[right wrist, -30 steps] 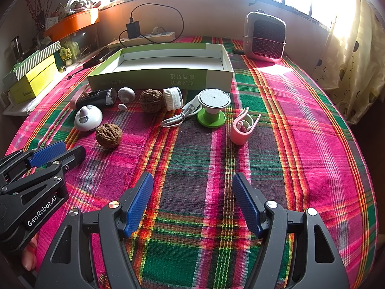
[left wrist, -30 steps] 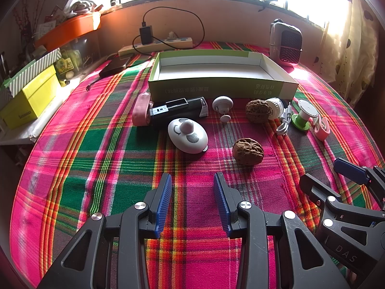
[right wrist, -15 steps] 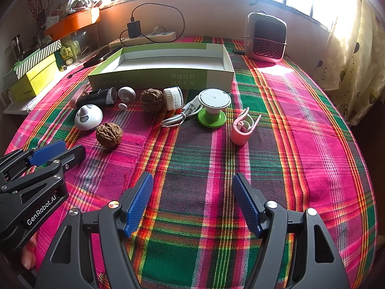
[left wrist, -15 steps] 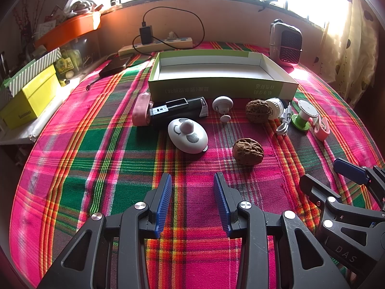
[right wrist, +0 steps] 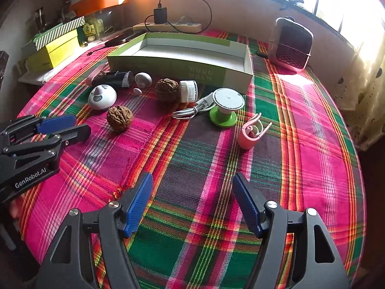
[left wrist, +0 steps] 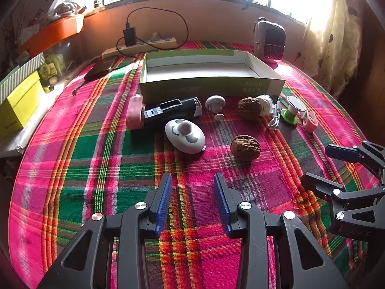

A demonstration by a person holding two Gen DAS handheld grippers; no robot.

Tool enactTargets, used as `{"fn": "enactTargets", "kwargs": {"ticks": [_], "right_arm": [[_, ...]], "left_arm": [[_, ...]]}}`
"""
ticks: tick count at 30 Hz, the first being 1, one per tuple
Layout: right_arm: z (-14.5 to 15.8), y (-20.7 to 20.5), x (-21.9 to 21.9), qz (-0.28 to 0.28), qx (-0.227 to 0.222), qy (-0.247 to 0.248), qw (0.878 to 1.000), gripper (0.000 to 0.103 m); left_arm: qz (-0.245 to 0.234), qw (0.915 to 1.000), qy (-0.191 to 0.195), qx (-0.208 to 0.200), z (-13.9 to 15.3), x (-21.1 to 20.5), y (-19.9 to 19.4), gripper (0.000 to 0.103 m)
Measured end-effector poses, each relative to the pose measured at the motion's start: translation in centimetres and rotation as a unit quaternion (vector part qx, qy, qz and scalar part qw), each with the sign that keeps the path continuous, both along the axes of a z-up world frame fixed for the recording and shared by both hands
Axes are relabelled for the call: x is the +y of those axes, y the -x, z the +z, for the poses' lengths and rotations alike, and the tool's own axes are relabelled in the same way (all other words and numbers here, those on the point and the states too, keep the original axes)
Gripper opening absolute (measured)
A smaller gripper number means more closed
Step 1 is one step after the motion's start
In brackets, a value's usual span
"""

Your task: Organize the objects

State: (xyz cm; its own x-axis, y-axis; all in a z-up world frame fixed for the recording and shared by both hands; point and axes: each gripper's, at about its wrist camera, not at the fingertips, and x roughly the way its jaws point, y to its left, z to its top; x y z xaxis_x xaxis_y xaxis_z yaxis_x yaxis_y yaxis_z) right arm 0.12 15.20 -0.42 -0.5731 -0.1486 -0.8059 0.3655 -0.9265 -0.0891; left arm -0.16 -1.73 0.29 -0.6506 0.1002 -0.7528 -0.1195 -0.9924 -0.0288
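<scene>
Clutter lines a desk [left wrist: 72,168] draped in a pink, green and orange plaid cloth, just in front of an open green box [left wrist: 211,86] with a white inside that sits at the far middle. In the row, from left to right, lie a pink-ended black device [left wrist: 168,110], a small white knob [left wrist: 214,103], a walnut [left wrist: 249,108] touching a white ribbed cap [left wrist: 264,101], a coiled white cable [right wrist: 192,110], a green-footed white stand [right wrist: 225,106] and a pink clip [right wrist: 250,132]. Nearer the camera rest a white egg-shaped gadget [left wrist: 185,136] and a second walnut [left wrist: 245,147], well apart from the row's right end. The left gripper [left wrist: 192,197] hovers low over the cloth on the near side, its blue-padded jaws apart and holding nothing, pointed toward the gadget and the near walnut. The right gripper [right wrist: 192,200] hovers to its right, jaws spread wider and likewise bare, facing the stand and the clip. Beyond the box stand a small heater [right wrist: 291,44] at the far right and a power strip [right wrist: 168,26] with a black plug and looping cord under the bright window. A yellow box [left wrist: 16,106] sits off the desk's left edge.
</scene>
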Motion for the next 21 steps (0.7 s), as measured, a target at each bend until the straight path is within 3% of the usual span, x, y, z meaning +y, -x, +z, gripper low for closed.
{"fn": "enactTargets", "kwargs": {"ticks": [5,12,21], "right_arm": [[0.0,0.4,-0.3,0.017,0.001,-0.003,1.000,0.069],[0.8,1.3,-1.9,0.084,-0.003,0.063,0.994,0.069],[0.9,2.2,-4.4,0.132,0.006,0.040,0.990,0.069]], "left_arm": [[-0.009,0.9998,-0.017,-0.002,0.3,-0.9,0.7,0.034],[-0.015,0.9980,-0.061,0.004,1.3,-2.1,2.1,0.035],[-0.011,0.9969,-0.077,-0.010,1.2,-2.2,4.2,0.035]]}}
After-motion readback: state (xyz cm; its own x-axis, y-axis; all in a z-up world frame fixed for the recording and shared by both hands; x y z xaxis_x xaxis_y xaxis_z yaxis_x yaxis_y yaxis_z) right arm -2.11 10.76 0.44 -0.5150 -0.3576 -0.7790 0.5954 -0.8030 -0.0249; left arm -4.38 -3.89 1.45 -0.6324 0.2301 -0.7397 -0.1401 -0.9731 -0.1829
